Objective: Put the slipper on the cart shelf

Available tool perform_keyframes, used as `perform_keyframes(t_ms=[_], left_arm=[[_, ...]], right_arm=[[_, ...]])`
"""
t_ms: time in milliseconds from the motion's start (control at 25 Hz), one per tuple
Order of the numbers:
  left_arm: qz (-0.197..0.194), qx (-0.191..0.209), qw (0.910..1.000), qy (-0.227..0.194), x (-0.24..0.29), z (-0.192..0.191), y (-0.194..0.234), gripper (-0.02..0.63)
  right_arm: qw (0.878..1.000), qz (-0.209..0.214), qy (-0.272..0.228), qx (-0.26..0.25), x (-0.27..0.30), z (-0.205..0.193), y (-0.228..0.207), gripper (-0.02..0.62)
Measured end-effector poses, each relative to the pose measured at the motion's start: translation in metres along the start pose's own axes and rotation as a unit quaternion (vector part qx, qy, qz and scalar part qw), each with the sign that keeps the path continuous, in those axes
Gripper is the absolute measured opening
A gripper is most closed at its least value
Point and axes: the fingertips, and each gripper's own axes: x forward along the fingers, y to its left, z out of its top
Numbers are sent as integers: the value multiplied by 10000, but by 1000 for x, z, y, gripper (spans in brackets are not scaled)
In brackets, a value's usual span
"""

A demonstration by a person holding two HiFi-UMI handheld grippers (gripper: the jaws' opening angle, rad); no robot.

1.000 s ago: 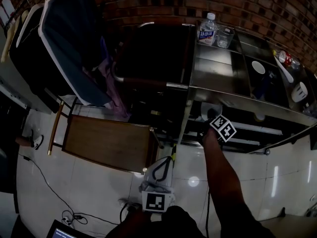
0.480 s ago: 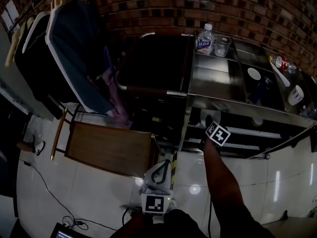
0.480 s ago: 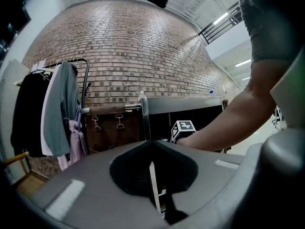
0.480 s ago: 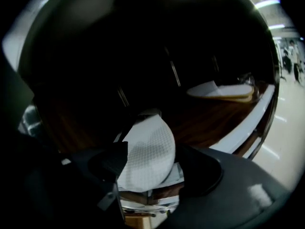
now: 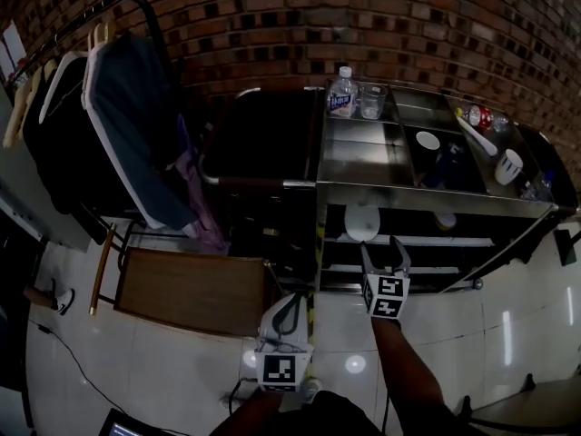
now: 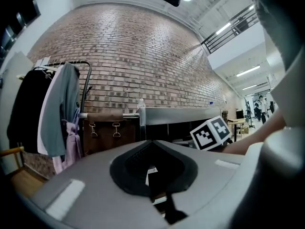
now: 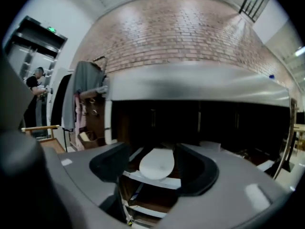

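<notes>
A white slipper (image 5: 361, 222) lies on the middle shelf of the steel cart (image 5: 427, 200). My right gripper (image 5: 382, 248) hangs just in front of that shelf, apart from the slipper. In the right gripper view the slipper (image 7: 157, 163) shows beyond the gap between the dark pads (image 7: 110, 162). The right jaws have just been opening wide and then closing a little, and nothing is between them. My left gripper (image 5: 292, 300) is low over the floor left of the right one. Its fingertips meet in the left gripper view (image 6: 148, 147), with nothing seen in them.
On the cart top stand a water bottle (image 5: 342, 92), a glass (image 5: 370, 101) and white cups (image 5: 427, 141). A brown bag (image 5: 263, 134) hangs at the cart's left end. A clothes rack (image 5: 118, 107) and a wooden seat (image 5: 195, 284) are left of me.
The right gripper let go of the slipper, drew back from the shelf towards me, rose and rolled upright. The slipper stays on the shelf. The left gripper rose slightly.
</notes>
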Motion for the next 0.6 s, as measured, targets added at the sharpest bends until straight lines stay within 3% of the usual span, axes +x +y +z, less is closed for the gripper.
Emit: perform_keyframes(t_ms=[280,440,600], left_arm=[[-33,-92,9997,-213,-13,19,-12,11],[-212,-108,9993,-284,-21,34,-29,12],[-349,-163,9990,-227,-27,28,-41,12]], right_arm=[[9967,316,-476,-584,-111,31,36,178],[9963,206,-576,-604,-150,29,35,33],[9960,27,-666,-586,-179,35,37,3]])
